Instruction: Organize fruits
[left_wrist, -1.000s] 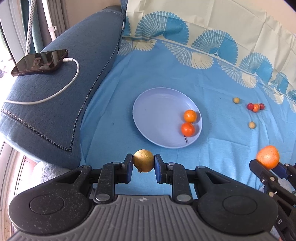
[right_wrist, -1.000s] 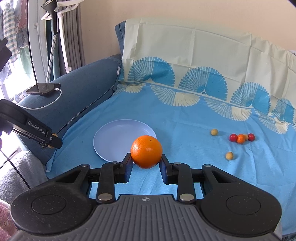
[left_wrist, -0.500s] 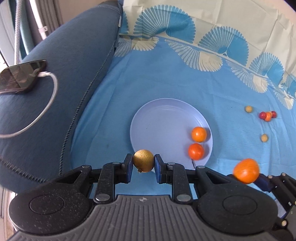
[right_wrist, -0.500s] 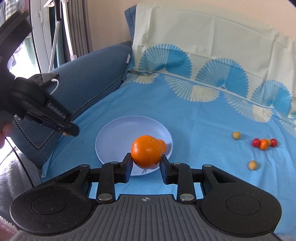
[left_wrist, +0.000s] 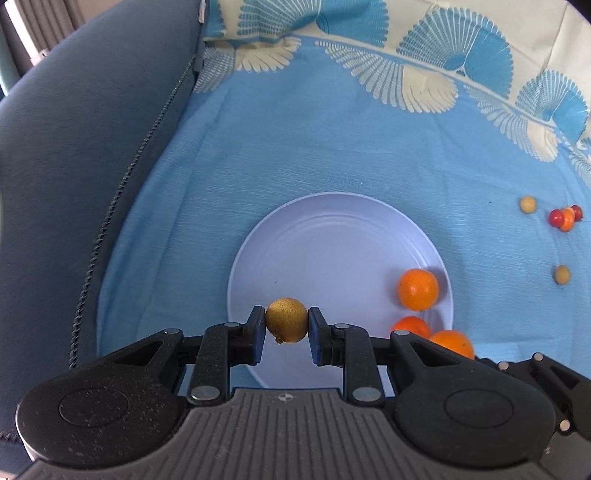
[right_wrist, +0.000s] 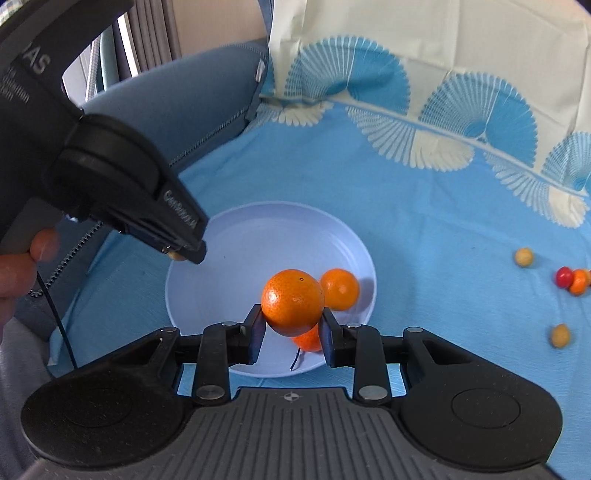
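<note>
My left gripper (left_wrist: 287, 321) is shut on a small golden-brown fruit (left_wrist: 286, 319) and holds it over the near left rim of the pale blue plate (left_wrist: 314, 236). Two small oranges (left_wrist: 418, 289) lie at the plate's right side. My right gripper (right_wrist: 291, 322) is shut on a large orange (right_wrist: 292, 302) above the plate (right_wrist: 236, 254), over the two small oranges (right_wrist: 340, 289). The left gripper (right_wrist: 181, 254) shows in the right wrist view at the plate's left rim. The large orange (left_wrist: 452, 343) peeks in at the lower right of the left wrist view.
Loose on the blue cloth to the right lie two small yellow fruits (left_wrist: 528, 204) (left_wrist: 562, 274) and a cluster of red and orange cherry tomatoes (left_wrist: 565, 218). A dark blue sofa arm (left_wrist: 74, 147) rises on the left. The patterned cloth climbs the sofa back behind.
Both grippers have moved forward over the plate with their fruits still held. The phone on the sofa arm has left the left wrist view.
</note>
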